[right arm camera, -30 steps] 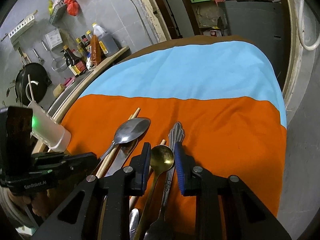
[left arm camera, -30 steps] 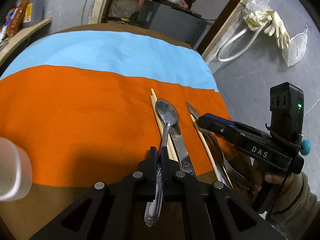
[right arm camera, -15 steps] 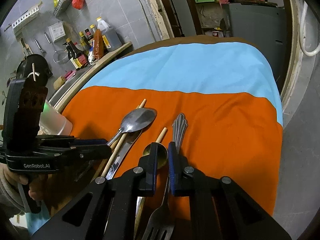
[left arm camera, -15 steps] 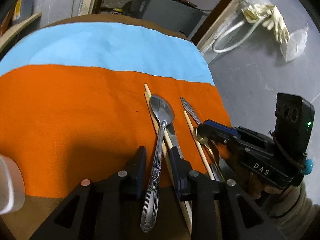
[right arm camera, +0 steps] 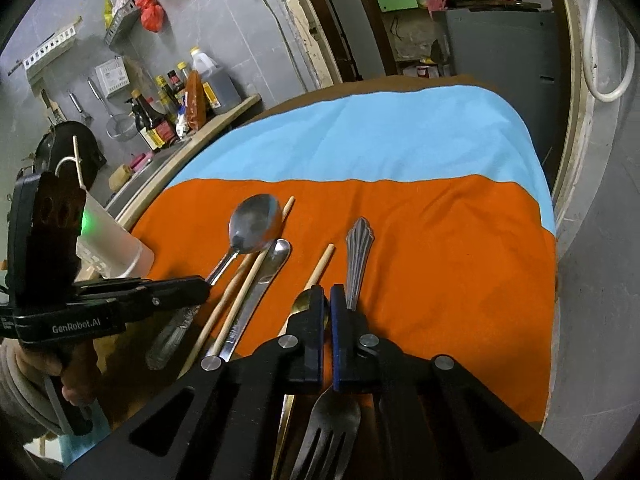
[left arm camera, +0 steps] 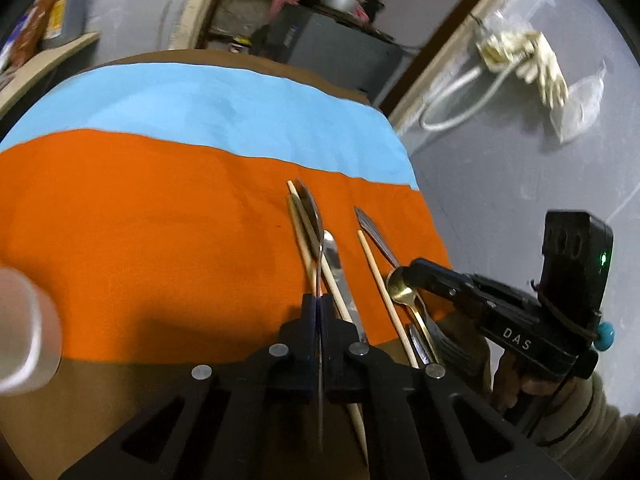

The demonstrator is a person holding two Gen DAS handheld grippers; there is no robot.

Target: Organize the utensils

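Pinching the silver spoon, left tongs are clamped; right tongs clamp the fork (handle forward).

Two printed names on the grippers

"DAS" stands on the right gripper; "GenRobot.AI" stands on the left gripper.

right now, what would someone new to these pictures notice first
The bright orange cloth with a sky-blue cloth behind it, and the row of cutlery lying near the orange cloth's front edge. In the left wrist view the left gripper is shut on the silver spoon, turned on edge. In the right wrist view the right gripper is shut on the fork, beside a small gold spoon and chopsticks.
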